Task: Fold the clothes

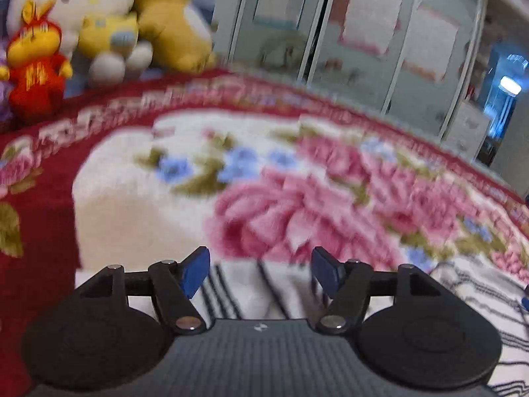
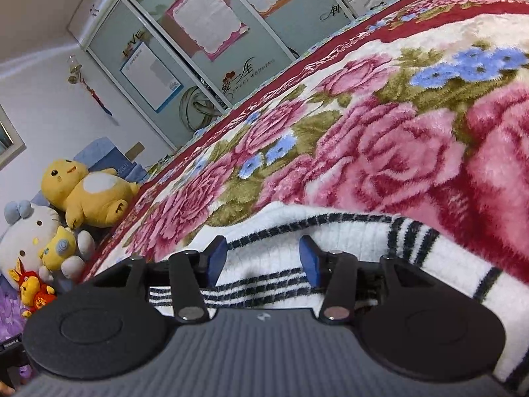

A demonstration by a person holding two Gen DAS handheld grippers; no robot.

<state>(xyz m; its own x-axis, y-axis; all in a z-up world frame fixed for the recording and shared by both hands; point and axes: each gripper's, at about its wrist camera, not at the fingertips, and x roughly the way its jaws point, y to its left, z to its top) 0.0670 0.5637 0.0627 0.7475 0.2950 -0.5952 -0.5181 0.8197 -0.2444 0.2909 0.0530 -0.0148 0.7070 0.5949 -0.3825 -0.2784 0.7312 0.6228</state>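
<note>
Both hand-held grippers stand open and empty: the left hand-held gripper and right hand-held gripper hover over a white knitted garment with dark stripes. Beyond lies the floral bed blanket. Folding looks unfinished.
</note>
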